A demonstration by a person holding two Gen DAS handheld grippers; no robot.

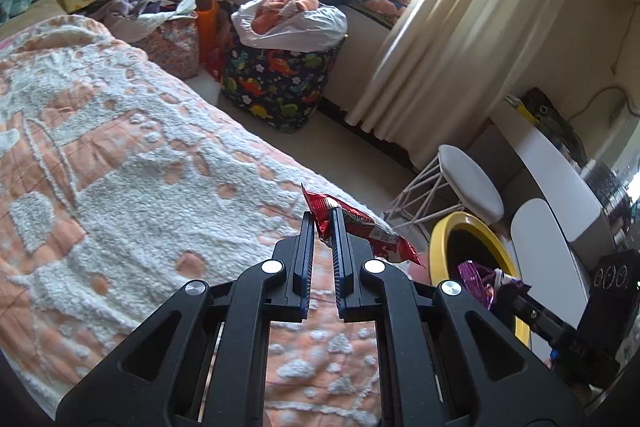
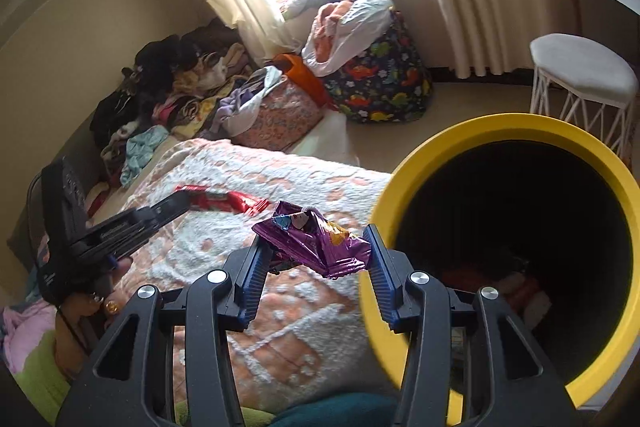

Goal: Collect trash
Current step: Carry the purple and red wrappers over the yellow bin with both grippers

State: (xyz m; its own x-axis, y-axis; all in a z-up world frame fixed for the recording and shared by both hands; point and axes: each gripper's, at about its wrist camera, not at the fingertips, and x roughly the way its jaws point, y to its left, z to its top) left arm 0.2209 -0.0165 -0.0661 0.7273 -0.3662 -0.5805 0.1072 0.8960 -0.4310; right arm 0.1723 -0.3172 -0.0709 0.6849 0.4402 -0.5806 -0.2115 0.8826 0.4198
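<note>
Right wrist view first, biggest thing down. Bed [image 2: 304, 187] with the peach-and-white fleece blanket fills the lower left; no other loose wrappers visible on it, so both pieces of trash now look to be off the blanket and in the air. Yellow-rimmed bin [image 2: 400, 195] sits just beside the bed edge, tipped mouth toward the camera, dark inside with some reddish scraps at the bottom; placed close so wrappers can go in without a long reach. Dinosaur-print bag [image 2: 380, 87] and white stool [image 2: 580, 67] stand further off near the curtain, not involved.

Right gripper [image 2: 314, 239] is part-way closed, pads pressing both ends of a crumpled purple wrapper [image 2: 316, 239], which bridges the gap. It hangs just left of the bin rim, not yet over the opening. Judgement: needs a short move right before letting go, else it drops on the blanket.

Left gripper [image 1: 322, 223] is clamped fully narrow on a red wrapper [image 1: 360, 227], pinched at one end so most of it sticks out to the right. It is above the bed corner, near the bin [image 1: 472, 227] but behind the right gripper's load. Likely goes in second.
</note>
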